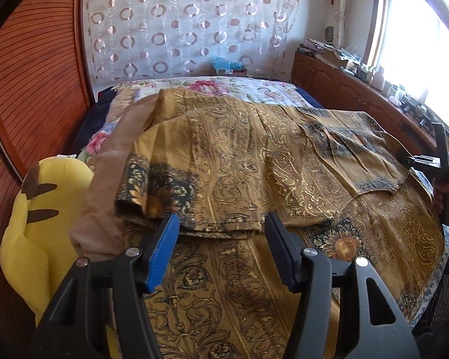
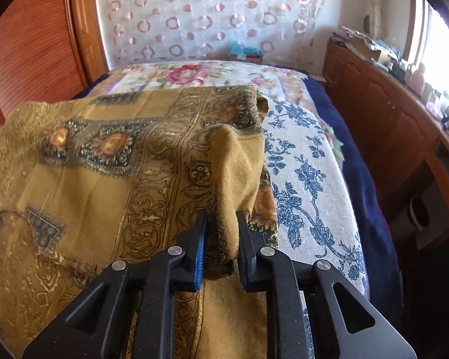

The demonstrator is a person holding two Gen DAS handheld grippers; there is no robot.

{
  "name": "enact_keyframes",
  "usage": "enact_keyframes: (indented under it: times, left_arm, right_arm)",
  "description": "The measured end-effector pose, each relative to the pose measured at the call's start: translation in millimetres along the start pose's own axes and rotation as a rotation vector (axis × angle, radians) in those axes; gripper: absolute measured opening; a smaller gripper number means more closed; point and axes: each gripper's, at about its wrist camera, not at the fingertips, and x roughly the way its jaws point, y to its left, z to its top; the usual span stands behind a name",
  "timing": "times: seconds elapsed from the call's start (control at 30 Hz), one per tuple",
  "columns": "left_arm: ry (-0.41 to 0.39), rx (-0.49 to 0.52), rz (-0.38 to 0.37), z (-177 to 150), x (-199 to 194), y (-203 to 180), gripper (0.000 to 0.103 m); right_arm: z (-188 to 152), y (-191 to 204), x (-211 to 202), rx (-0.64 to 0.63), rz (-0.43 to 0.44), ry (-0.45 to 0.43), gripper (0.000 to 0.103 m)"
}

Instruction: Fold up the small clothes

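A mustard-gold patterned garment lies spread over the bed, partly folded, with a folded sleeve at the left. My left gripper is open and empty, its fingers just in front of the garment's folded hem. In the right wrist view the same garment covers the left half of the bed. My right gripper is shut on a raised fold of the garment's right edge. The right gripper also shows at the far right of the left wrist view.
A yellow plush toy sits at the bed's left edge by the wooden wardrobe. A floral quilt and a blue-flowered sheet cover the bed. A cluttered wooden cabinet runs under the window at the right.
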Motion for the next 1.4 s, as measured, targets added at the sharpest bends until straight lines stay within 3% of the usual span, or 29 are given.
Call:
enact_keyframes:
  times: [0.6, 0.83, 0.9, 0.97, 1.17, 1.4]
  left_arm:
    - [-0.036, -0.094, 0.176, 11.8, 5.3, 46.4, 0.059]
    - [-0.081, -0.090, 0.187, 17.3, -4.0, 48.2, 0.058]
    - [-0.072, -0.065, 0.180, 20.0, -0.6, 45.5, 0.049]
    - [-0.046, -0.049, 0.182, 22.5, 4.6, 43.2, 0.031]
    - [0.028, -0.034, 0.187, 24.4, 23.4, 43.9, 0.000]
    - [-0.011, -0.017, 0.122, 20.5, 3.5, 28.9, 0.000]
  right_arm:
    - [-3.1, -4.4, 2.3, 0.010, -0.002, 0.002, 0.015]
    - [-4.6, -3.2, 2.7, 0.003, -0.011, 0.002, 0.015]
    - [-5.0, -3.7, 2.5, 0.004, -0.010, 0.002, 0.015]
    - [-4.7, -2.9, 2.5, 0.004, -0.010, 0.002, 0.015]
    - [-4.2, -2.7, 2.7, 0.004, -0.009, 0.002, 0.015]
    - [-4.7, 0.2, 2.8, -0.001, -0.015, 0.003, 0.014]
